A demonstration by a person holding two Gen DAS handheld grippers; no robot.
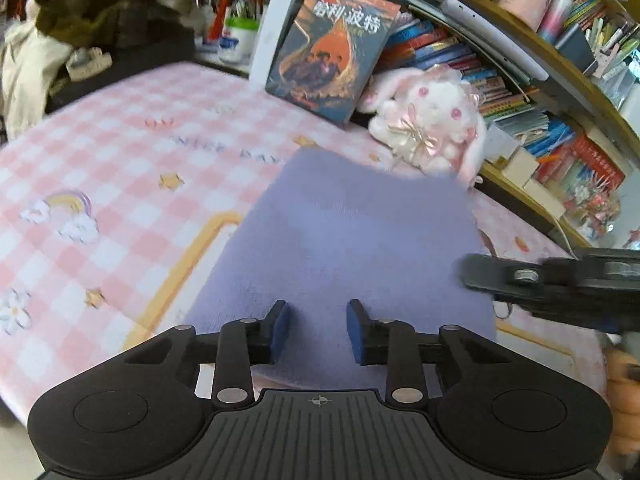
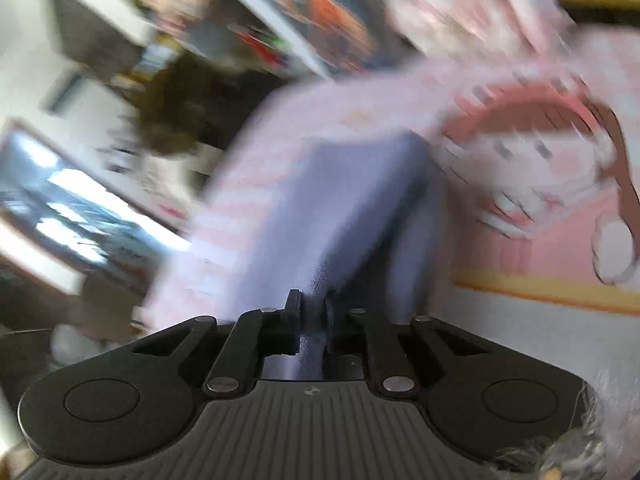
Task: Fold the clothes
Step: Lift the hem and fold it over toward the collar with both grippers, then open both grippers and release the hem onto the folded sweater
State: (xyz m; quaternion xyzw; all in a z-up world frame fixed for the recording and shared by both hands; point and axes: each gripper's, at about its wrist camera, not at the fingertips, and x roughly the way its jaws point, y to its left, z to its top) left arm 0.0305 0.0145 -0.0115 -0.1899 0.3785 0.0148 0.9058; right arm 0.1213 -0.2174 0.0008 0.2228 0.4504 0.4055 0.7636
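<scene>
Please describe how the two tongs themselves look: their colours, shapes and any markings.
Both the left tongs and right tongs are matte black, with a ribbed grey centre plate bearing a small crosshair mark, round caps at each side, silver pivot pins on the linkage bars, and dark blue pads on the fingers. No cables show.

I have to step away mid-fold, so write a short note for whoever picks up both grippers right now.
Left gripper: open, empty, hovering over the near part of the lavender fleece cloth.
Right gripper: shut on a pinch of the lavender fleece cloth at its right side; that view is motion-blurred.
The cloth lies on the pink checked blanket, in front of the white plush bunny and the leaning book.
Done: it looks like a compact rectangle; how many folds, cannot tell.
Left: probably finish the right-hand fold, release, smooth flat.
</scene>
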